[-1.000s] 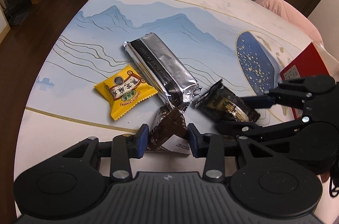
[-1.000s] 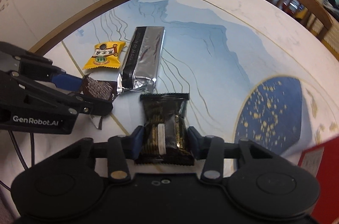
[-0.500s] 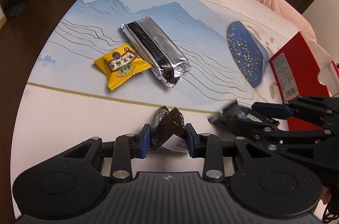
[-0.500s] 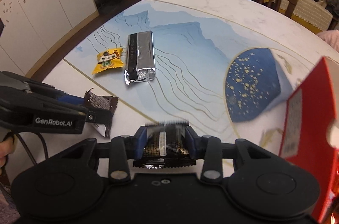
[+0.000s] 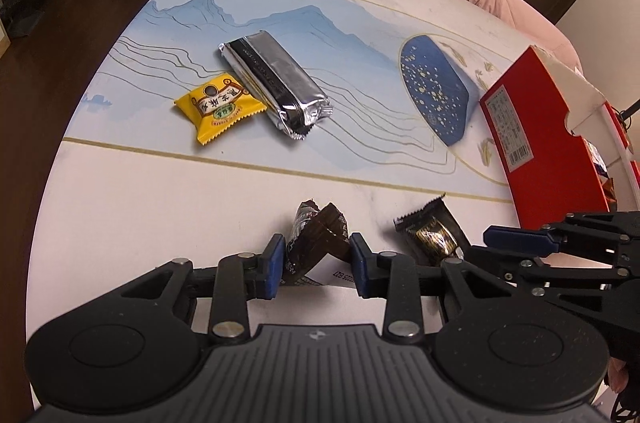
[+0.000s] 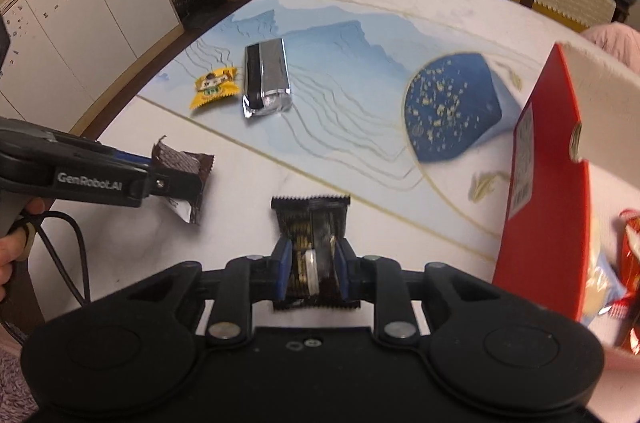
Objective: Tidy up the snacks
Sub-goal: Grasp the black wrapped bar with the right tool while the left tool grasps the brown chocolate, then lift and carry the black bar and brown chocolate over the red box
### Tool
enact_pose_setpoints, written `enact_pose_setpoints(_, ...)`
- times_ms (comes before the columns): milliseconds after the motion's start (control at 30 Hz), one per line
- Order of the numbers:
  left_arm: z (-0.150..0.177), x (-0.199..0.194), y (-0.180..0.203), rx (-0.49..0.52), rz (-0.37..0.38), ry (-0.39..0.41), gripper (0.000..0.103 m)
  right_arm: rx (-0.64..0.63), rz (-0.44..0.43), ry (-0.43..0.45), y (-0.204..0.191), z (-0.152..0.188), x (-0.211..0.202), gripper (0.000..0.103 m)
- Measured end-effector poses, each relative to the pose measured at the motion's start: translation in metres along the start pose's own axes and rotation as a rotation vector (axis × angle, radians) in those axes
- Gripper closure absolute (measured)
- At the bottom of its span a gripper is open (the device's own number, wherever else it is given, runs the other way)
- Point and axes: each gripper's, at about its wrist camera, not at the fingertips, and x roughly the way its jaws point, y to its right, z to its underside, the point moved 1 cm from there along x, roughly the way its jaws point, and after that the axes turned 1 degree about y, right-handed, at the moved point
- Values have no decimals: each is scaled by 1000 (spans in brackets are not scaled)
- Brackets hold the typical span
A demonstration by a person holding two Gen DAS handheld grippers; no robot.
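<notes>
Lifted off the table [image 5: 168, 207] since a second ago and carried toward the red box [image 5: 536, 151]. Left gripper [image 5: 316, 259] clenched on brown packet [image 5: 320, 239]; right gripper [image 6: 310, 265] clamped on dark packet [image 6: 310, 223]. Light, crinkly, slippery (best pinched mid-body).

Both handheld rigs are chunky matte black plastic grippers, left gripper [image 5: 316, 265] and right gripper [image 6: 311, 273], with blue rubber pads [image 6: 283, 265] on the fingertips and shiny silver screws [image 5: 226, 329] at the linkage pivots. White "GenRobot.AI" lettering [image 6: 90, 181] runs down one side, and a black cable [image 6: 66, 247] loops off the handle.
</notes>
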Motion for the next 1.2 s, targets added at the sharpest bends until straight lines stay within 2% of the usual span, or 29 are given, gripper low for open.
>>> enact_pose_setpoints(167, 7, -7, 0, 6, -3, 8, 70, -18, 29, -34, -6, 2, 16, 78)
enact_pose_setpoints(400, 13, -15, -8, -8, -10, 15, 70, -82, 75, -15, -16, -8, 23, 72)
enact_pose_setpoints(567, 15, -16, -14, -18, -11, 13, 70, -98, 78, -44, -16, -12, 36, 62)
enact_pose_setpoints(733, 17, -18, -16, -18, -11, 13, 70, -110, 94, -65, -17, -11, 50, 58)
enact_pose_setpoints(900, 18, -19, -18, -15, -12, 12, 70, -107, 103, -36, -19, -9, 49, 59)
enact_pose_setpoints(1067, 16, -18, -18, -14, -13, 10, 70, -97, 107, -24, -19, -5, 42, 68)
enact_pose_setpoints(1200, 15, -18, -12, 0, -10, 11, 70, -54, 104, 9, -15, -4, 31, 70)
